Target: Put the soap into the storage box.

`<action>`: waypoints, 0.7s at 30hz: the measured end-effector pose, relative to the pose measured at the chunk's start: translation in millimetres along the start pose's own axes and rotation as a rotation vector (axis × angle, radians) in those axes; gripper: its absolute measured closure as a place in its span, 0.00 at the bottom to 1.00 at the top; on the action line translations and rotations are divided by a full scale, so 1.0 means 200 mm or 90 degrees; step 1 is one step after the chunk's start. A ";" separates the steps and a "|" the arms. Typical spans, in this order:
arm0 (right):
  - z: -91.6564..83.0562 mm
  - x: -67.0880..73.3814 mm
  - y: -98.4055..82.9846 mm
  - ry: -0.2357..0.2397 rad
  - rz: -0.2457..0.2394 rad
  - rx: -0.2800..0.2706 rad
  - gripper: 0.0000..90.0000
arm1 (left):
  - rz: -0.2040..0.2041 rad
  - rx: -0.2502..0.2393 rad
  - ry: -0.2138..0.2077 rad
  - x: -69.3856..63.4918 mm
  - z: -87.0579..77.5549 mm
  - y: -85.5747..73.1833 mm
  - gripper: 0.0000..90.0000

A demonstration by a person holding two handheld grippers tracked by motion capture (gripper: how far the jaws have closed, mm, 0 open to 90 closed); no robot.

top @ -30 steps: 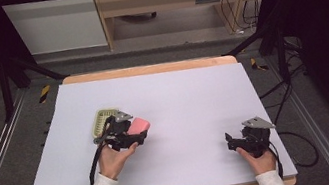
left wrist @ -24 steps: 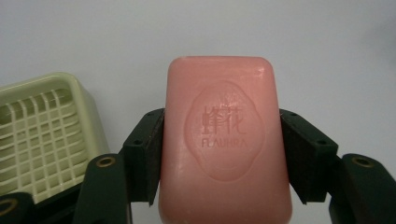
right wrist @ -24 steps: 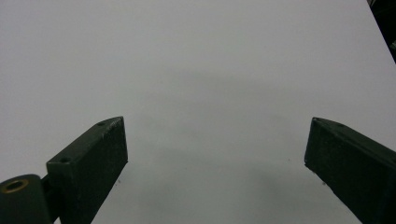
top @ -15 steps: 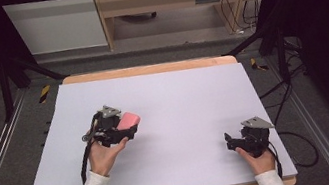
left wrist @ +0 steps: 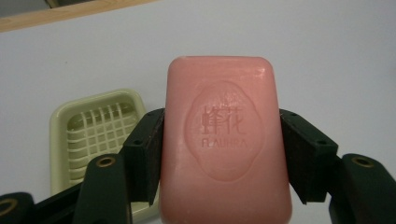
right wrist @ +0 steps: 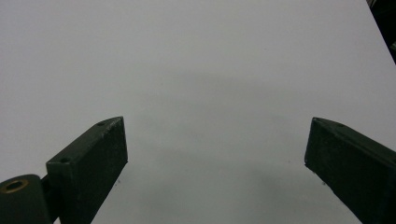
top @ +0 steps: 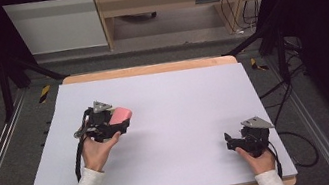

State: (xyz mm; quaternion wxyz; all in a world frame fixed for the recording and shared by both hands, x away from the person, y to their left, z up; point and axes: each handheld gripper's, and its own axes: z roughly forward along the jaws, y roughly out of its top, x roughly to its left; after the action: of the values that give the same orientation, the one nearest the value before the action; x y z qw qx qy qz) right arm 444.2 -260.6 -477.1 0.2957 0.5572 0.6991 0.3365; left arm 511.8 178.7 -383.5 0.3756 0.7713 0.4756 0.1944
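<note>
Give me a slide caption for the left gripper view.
Left tool clamps a pink soap bar above the pale green soap dish.

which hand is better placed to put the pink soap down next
Left, probably. The left gripper is already shut on the pink soap bar, with the green soap dish just beside it. The right gripper is open with nothing between its jaws, at the table's far side.

The left gripper is lifted over the table's left half, its jaws clamped against both sides of a load. The right gripper sits low near the front edge, jaws spread wide.
</note>
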 end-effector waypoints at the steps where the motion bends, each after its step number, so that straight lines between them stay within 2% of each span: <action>1: 0.00 0.00 0.00 0.000 0.000 0.000 0.07 | -0.002 -0.001 0.004 0.01 0.00 0.00 0.42; 18: 0.00 0.00 0.00 0.000 0.001 0.000 0.07 | -0.023 0.011 0.054 0.13 0.04 0.01 0.42; 21: 0.00 0.00 0.00 0.001 0.001 0.000 0.07 | -0.033 0.006 0.058 0.16 0.05 0.00 0.42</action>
State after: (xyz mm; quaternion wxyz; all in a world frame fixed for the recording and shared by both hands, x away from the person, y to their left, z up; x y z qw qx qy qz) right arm 444.6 -260.0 -477.2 0.2950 0.5578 0.6988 0.3371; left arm 533.7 202.4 -391.8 0.3546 0.7508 0.5132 0.2173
